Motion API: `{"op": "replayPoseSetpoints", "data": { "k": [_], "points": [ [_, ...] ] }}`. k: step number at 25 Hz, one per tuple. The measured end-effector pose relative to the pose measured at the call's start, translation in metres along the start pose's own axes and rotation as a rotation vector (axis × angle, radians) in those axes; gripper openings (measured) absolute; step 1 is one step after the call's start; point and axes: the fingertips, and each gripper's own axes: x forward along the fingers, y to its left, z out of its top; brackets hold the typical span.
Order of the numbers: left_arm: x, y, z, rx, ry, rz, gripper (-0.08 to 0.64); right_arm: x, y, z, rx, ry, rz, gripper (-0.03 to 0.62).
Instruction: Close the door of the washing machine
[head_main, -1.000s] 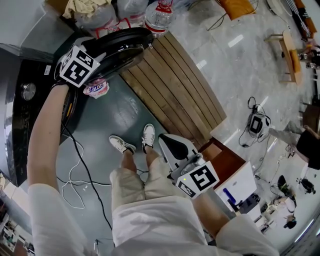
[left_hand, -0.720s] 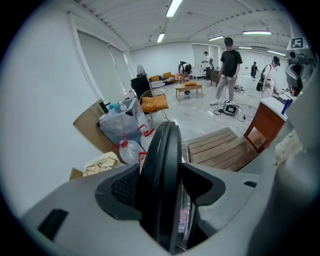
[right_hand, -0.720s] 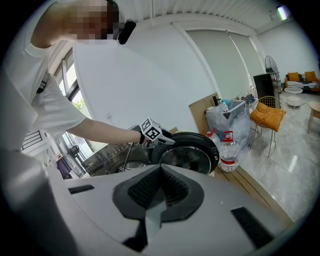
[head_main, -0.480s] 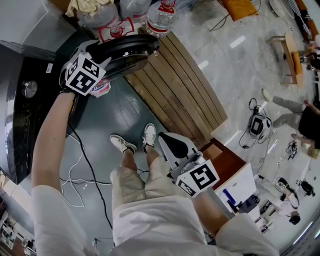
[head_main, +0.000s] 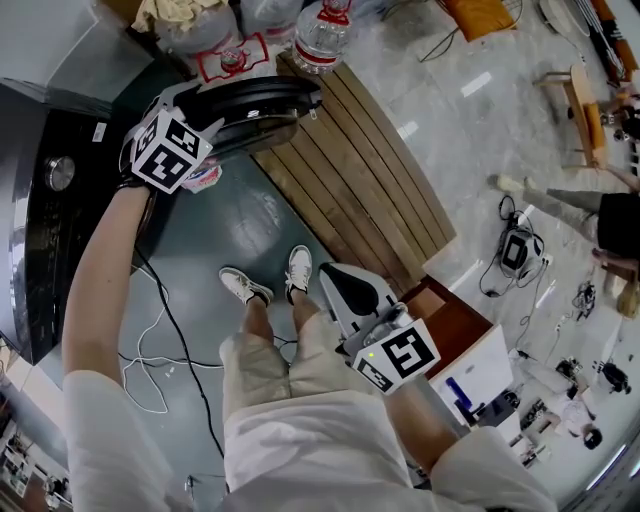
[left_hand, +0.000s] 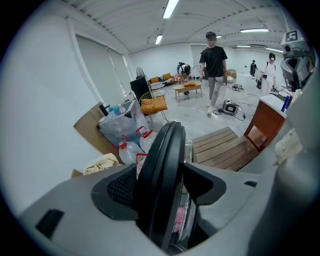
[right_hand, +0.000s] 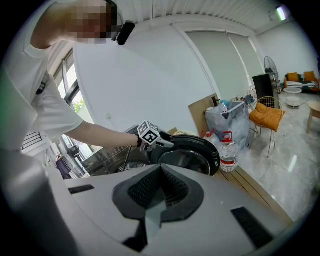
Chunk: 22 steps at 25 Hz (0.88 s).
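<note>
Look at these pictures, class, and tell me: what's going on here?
A person with a two-jaw gripper in each hand stands beside a dark front-loading washing machine. The left gripper is clamped on the rim of the machine's round black door, which stands swung open, not yet shut. The right gripper, its jaws together and empty, hangs by the person's waist, away from the machine.
</note>
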Motion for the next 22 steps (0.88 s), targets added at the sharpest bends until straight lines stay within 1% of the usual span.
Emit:
{"op": "replayPoseSetpoints", "data": {
  "k": [8,15,22],
  "points": [
    [-0.006,-0.022,0.000,0.013,0.000,-0.032,0.281,-0.008,0.001,-0.001,-0.003,-0.010,0.001,-0.002],
    [-0.016,-0.043,-0.007,0.044,0.014,-0.069,0.288,-0.008,0.010,-0.004,-0.011,-0.013,0.014,-0.002],
    [-0.030,-0.069,-0.015,0.102,0.039,-0.109,0.301,-0.007,0.021,-0.004,-0.020,-0.017,0.024,-0.002]
  ]
}}
